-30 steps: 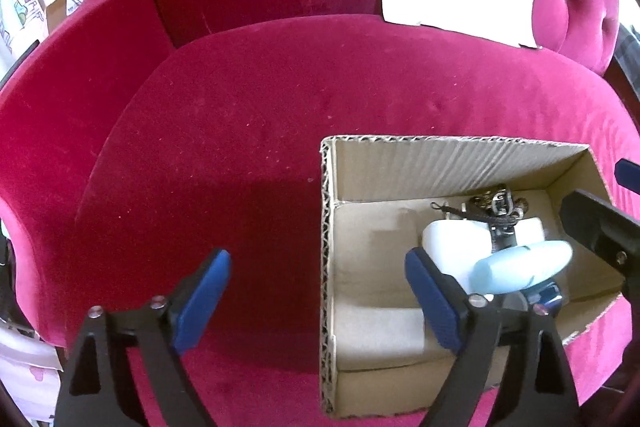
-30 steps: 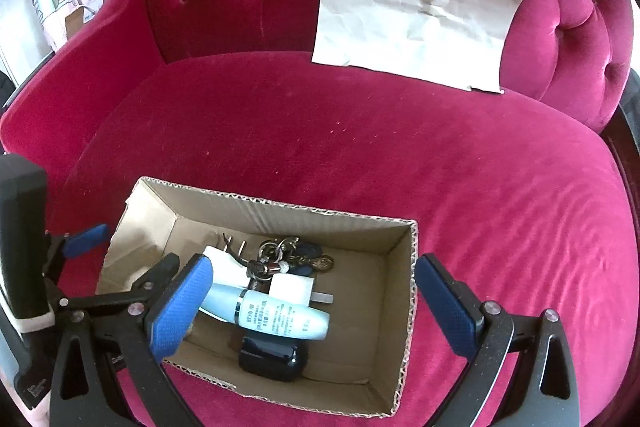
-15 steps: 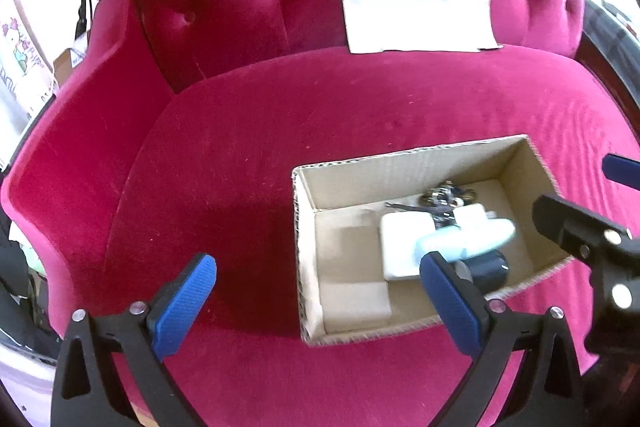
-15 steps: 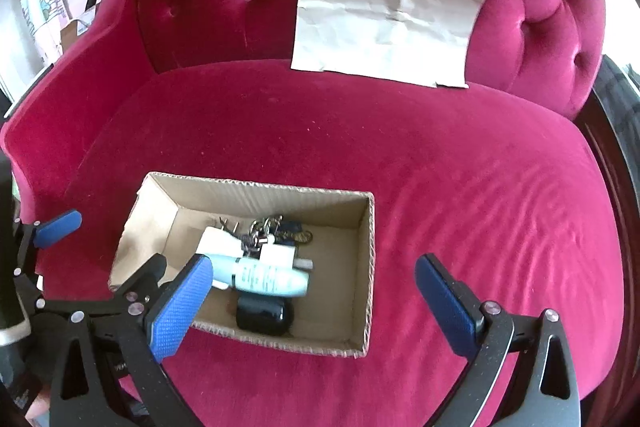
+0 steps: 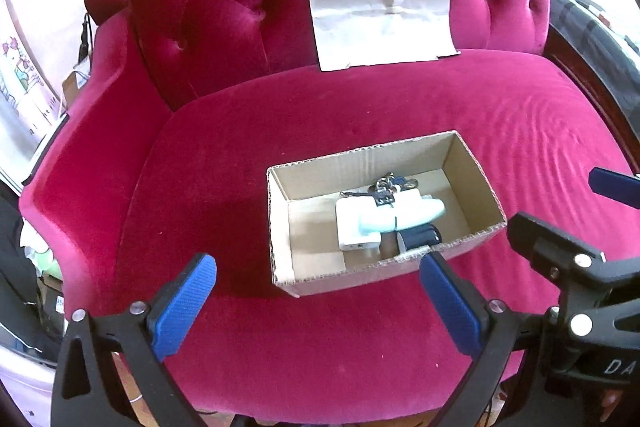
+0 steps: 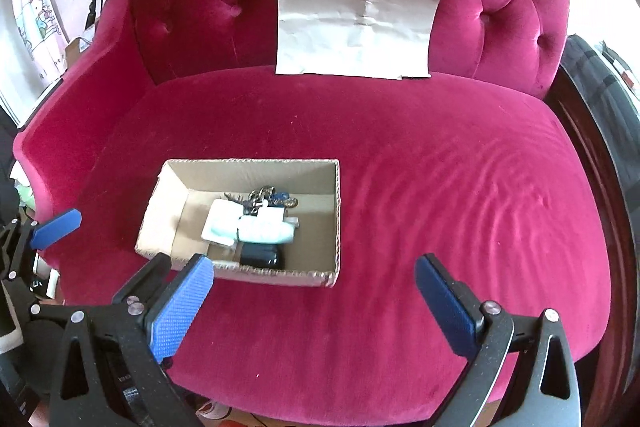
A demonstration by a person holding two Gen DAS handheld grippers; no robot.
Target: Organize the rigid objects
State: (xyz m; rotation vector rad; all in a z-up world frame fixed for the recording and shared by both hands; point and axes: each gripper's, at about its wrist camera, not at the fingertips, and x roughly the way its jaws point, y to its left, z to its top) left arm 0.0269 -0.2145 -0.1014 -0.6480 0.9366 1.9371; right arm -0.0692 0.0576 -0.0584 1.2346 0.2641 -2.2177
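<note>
An open cardboard box [image 5: 280, 227] [image 6: 336, 211] sits on the red velvet seat. Inside lie a pale blue tube [image 5: 404, 217] [image 6: 266, 231], a white flat block [image 5: 350, 227] [image 6: 220, 219], a bunch of keys [image 5: 390, 185] [image 6: 266, 197] and a black case [image 5: 418, 239] [image 6: 260, 255]. My left gripper [image 5: 316, 301] is open and empty, held back above the seat's front edge, short of the box. My right gripper [image 6: 310, 301] is open and empty, in front of the box and to its right. Its fingers also show at the right of the left wrist view [image 5: 552, 251].
A creased sheet of brown paper [image 5: 380, 13] [image 6: 356, 23] leans against the tufted backrest. The armrest [image 5: 76, 155] rises on the left. Dark furniture [image 6: 600, 99] stands beyond the seat's right side. Bare velvet seat [image 6: 460, 179] lies right of the box.
Both grippers have pulled back and up from the box, which now looks smaller and farther. Both stay open and empty. The box contents have not moved.
</note>
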